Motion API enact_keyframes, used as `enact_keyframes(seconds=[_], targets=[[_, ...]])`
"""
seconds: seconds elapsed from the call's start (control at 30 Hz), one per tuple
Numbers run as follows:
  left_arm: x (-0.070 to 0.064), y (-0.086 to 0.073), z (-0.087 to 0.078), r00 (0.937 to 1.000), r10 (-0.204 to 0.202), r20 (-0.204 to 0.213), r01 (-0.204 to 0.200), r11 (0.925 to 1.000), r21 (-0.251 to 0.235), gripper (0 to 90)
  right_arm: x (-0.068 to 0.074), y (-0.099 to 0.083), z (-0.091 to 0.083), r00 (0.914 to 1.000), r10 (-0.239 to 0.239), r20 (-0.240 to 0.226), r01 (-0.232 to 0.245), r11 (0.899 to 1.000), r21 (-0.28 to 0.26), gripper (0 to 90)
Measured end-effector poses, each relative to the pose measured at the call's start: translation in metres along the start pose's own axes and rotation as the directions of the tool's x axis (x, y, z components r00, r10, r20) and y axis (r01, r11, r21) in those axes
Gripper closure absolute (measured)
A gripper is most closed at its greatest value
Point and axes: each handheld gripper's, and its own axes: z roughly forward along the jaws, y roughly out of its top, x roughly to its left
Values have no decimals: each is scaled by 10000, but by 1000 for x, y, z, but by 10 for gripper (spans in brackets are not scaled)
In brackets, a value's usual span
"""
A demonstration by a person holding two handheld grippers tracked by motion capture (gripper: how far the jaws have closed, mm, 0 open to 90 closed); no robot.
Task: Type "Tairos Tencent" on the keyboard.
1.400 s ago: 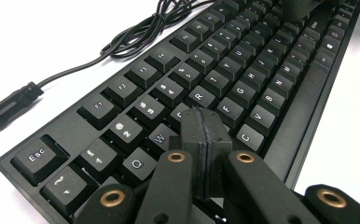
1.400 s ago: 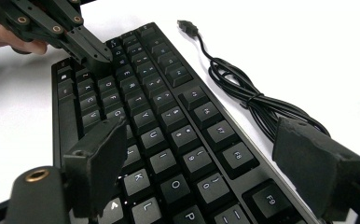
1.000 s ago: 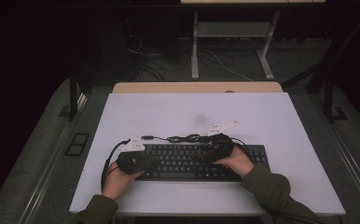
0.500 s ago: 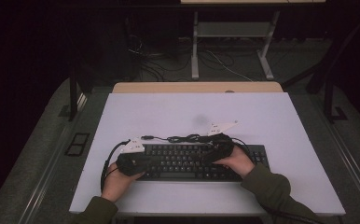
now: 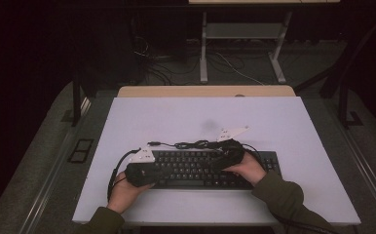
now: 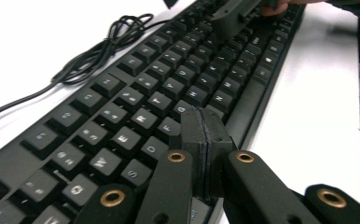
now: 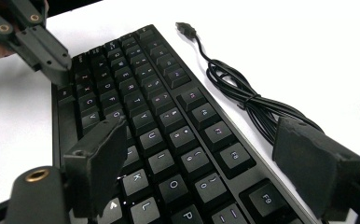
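Left gripper (image 6: 203,140), jaws pressed together, hovers over keyboard (image 6: 169,88); right gripper (image 7: 206,163) spread (own view).

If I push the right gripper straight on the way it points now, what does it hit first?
Most likely the keyboard: the right gripper is open, with one jaw over the keys and the other above the bundled cable. Further along sits the left gripper, shut over the far keys. Height above the keys is unclear.
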Motion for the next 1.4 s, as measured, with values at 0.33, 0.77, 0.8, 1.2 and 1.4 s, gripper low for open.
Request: enact_keyframes(seconds=[0.33,0.77,0.8,1.2,1.4], targets=[[-8,1,8,9984,340,444,-357,9986,387,892,0,0,0,10000,5,9,-5,10000,-5,176],[-13,-1,18,9963,433,738,-490,9957,781,892,0,0,0,10000,11,9,-11,10000,-11,176],[-13,-1,18,9962,464,733,-522,9954,801,891,0,0,0,10000,26,1,-26,10000,-11,176],[-10,-3,20,9974,499,516,-544,9945,898,891,0,0,0,10000,22,5,-22,10000,-5,176],[-9,-3,20,9976,454,531,-499,9950,869,892,0,0,0,10000,12,11,-12,10000,-19,176]])
